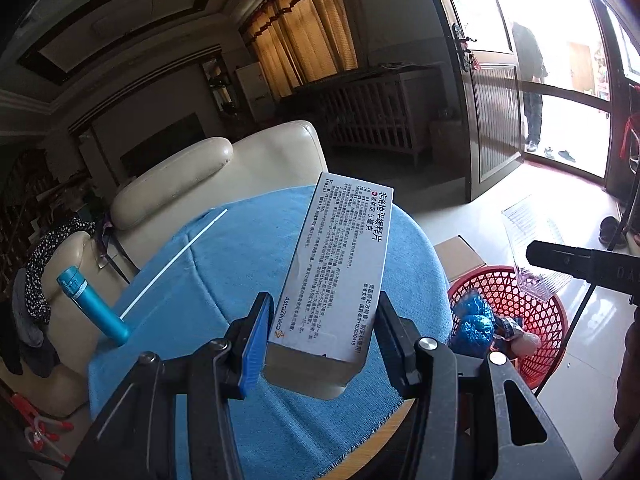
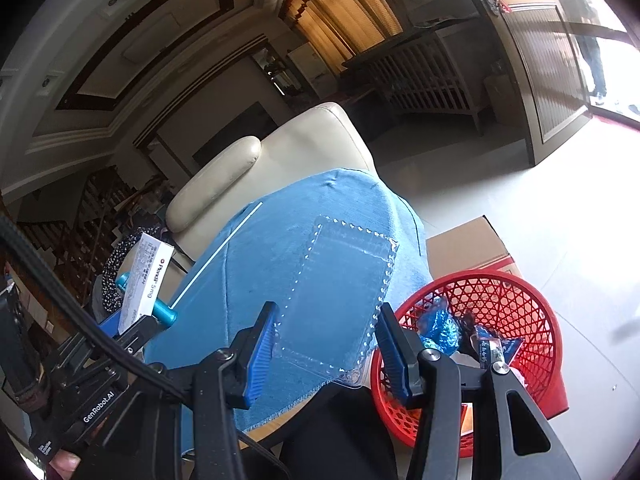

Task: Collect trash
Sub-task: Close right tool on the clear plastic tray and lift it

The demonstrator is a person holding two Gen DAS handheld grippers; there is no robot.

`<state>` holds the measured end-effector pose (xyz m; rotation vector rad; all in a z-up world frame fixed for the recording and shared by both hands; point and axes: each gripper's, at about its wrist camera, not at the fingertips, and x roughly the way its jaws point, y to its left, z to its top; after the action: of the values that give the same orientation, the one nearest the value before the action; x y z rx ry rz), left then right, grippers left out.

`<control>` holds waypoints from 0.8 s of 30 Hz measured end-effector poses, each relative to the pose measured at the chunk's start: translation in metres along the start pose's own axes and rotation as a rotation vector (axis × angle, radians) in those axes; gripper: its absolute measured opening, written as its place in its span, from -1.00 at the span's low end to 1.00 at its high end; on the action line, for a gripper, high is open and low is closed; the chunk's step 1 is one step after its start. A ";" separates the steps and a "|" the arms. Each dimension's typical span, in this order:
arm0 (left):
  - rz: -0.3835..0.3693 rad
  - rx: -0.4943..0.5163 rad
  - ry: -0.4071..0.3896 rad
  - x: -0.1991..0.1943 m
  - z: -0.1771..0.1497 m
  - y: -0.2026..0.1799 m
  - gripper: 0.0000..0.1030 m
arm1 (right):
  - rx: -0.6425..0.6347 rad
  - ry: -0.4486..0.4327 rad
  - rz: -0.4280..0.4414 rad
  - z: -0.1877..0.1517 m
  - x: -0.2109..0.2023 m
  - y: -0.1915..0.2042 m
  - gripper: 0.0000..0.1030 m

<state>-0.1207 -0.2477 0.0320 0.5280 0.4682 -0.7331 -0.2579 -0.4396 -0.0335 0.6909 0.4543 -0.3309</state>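
Observation:
My left gripper (image 1: 320, 340) is shut on a white medicine box (image 1: 340, 264) and holds it above the round table with its blue cloth (image 1: 224, 280). The box also shows in the right wrist view (image 2: 146, 280). My right gripper (image 2: 326, 340) is shut on a clear plastic tray (image 2: 340, 288), held above the table edge beside the red basket (image 2: 520, 312). The tray also shows in the left wrist view (image 1: 536, 252), over the red basket (image 1: 536, 320). The basket holds blue wrappers (image 2: 440, 328) and other scraps.
A teal bottle (image 1: 90, 304) and a thin white stick (image 1: 172, 264) lie on the cloth. A cream sofa (image 1: 208, 176) stands behind the table. A cardboard box (image 2: 472, 244) sits on the floor by the basket. A person stands at the open door (image 1: 532, 80).

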 end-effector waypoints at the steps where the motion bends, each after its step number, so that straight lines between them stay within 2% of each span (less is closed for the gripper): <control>1: -0.002 0.002 0.003 0.000 0.000 -0.001 0.01 | 0.003 0.000 -0.001 0.000 -0.001 -0.001 0.00; 24: -0.020 0.040 0.032 0.006 -0.006 -0.017 0.01 | 0.034 0.003 -0.008 -0.003 -0.009 -0.007 0.00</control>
<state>-0.1305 -0.2581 0.0194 0.5737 0.4904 -0.7553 -0.2695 -0.4419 -0.0348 0.7231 0.4556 -0.3461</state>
